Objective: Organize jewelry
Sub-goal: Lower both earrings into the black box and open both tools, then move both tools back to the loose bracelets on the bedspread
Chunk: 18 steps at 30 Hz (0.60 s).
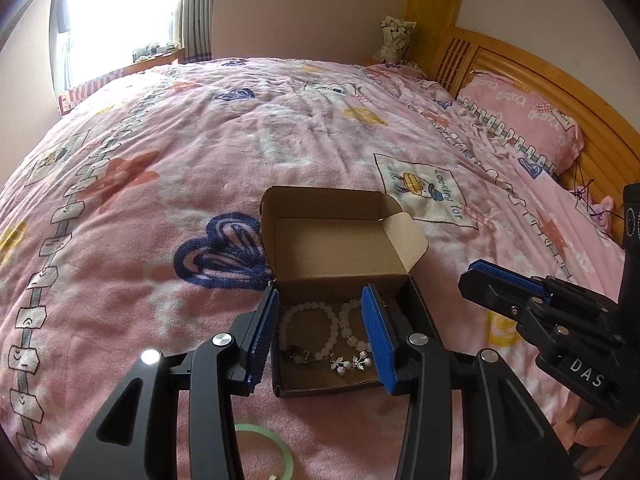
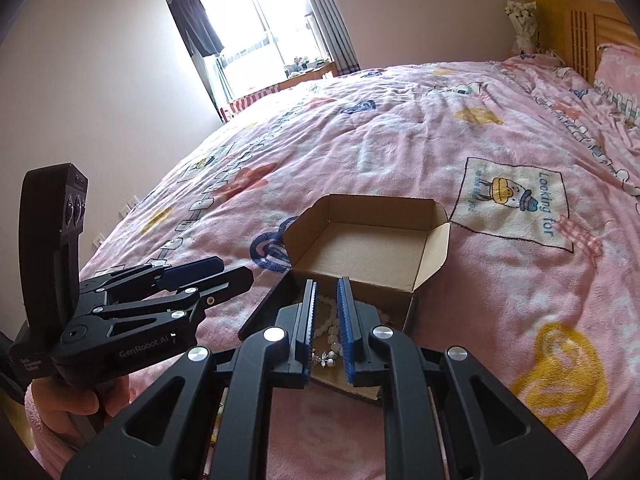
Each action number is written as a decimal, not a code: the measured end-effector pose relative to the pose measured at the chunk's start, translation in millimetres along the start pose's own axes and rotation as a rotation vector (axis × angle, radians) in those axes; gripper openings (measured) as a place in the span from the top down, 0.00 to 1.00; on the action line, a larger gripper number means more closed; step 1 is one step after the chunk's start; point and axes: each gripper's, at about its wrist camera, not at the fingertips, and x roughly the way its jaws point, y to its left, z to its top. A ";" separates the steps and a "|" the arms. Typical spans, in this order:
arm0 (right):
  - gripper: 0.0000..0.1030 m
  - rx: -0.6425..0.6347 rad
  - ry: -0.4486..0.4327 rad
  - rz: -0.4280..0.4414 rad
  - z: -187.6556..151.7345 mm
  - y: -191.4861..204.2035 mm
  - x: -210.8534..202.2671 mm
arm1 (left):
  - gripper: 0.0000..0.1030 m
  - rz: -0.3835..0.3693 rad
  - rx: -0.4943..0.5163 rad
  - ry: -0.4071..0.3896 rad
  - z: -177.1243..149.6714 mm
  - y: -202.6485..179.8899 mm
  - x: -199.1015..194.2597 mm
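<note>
A small cardboard box [image 1: 344, 248] lies open on the pink bed, its lid folded back; it also shows in the right wrist view [image 2: 360, 252]. Inside lie two white bead bracelets [image 1: 308, 330] and silver flower earrings [image 1: 350, 362]. My left gripper [image 1: 320, 338] is open, its blue pads astride the box's near half, holding nothing. My right gripper [image 2: 326, 330] is open with a narrow gap, just above the beads [image 2: 326, 312] and earrings [image 2: 325, 358], empty. It shows at the right of the left wrist view [image 1: 504, 280].
A green bangle [image 1: 268, 448] lies on the quilt below the left gripper. A pink pillow [image 1: 520, 116] and wooden headboard [image 1: 560, 80] are at the right. A window [image 2: 256, 24] is at the far side.
</note>
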 end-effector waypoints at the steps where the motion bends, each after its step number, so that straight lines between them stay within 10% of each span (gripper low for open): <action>1: 0.87 0.000 -0.001 -0.001 0.1 0.3 -0.8 | 0.57 0.001 -0.001 -0.002 -0.3 0.7 -0.6; 18: 0.80 -0.068 0.011 0.014 -3.3 26.2 -4.6 | 0.57 0.035 -0.010 -0.024 -4.6 15.2 -23.7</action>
